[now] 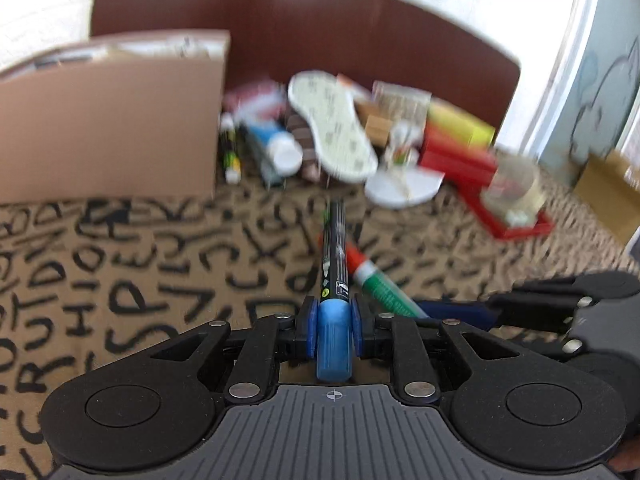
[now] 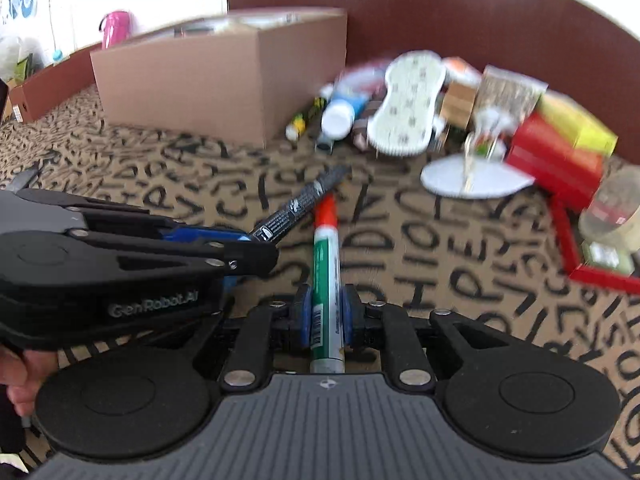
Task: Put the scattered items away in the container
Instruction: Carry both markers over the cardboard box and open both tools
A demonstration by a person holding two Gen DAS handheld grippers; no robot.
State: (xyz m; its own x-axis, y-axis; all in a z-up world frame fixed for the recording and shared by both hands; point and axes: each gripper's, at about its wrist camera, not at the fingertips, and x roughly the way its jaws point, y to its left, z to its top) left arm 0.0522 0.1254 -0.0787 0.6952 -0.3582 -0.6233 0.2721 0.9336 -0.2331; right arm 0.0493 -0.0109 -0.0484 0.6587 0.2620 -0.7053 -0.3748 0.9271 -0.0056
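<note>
Left wrist view: the left gripper (image 1: 334, 316) sits at lower centre of the frame, its blue-padded fingers (image 1: 311, 330) pinching a black marker with a blue cap (image 1: 334, 276); the cap lies between the pads and the black barrel points up the frame. Just right of it, the green marker with a red-orange cap (image 1: 374, 276) runs diagonally, and the right gripper (image 1: 452, 314) enters from the right edge. Right wrist view: the right gripper (image 2: 326, 312) at lower centre has its fingers (image 2: 303, 316) pinching the green marker (image 2: 327, 276), cap pointing up the frame. The left gripper (image 2: 244, 246) comes in from the left edge, the black marker (image 2: 304, 204) projecting diagonally toward upper right, its tip near the red-orange cap. Both markers appear held above the tan cloth printed with black letters (image 2: 440, 248) covering the tabletop. The open brown cardboard box (image 2: 224, 88) stands at upper left of both views. A blurred pile lies at upper centre and right: a white patterned shoe insole (image 2: 410, 106), a blue bottle with a white cap (image 2: 340, 114), a white semicircular board (image 2: 472, 178), stacked red and yellow boxes (image 2: 560, 148), and a clear tape roll (image 2: 616, 216) on a red tray (image 2: 568, 240). A dark brown chair back (image 2: 440, 8) rises behind the pile.
</note>
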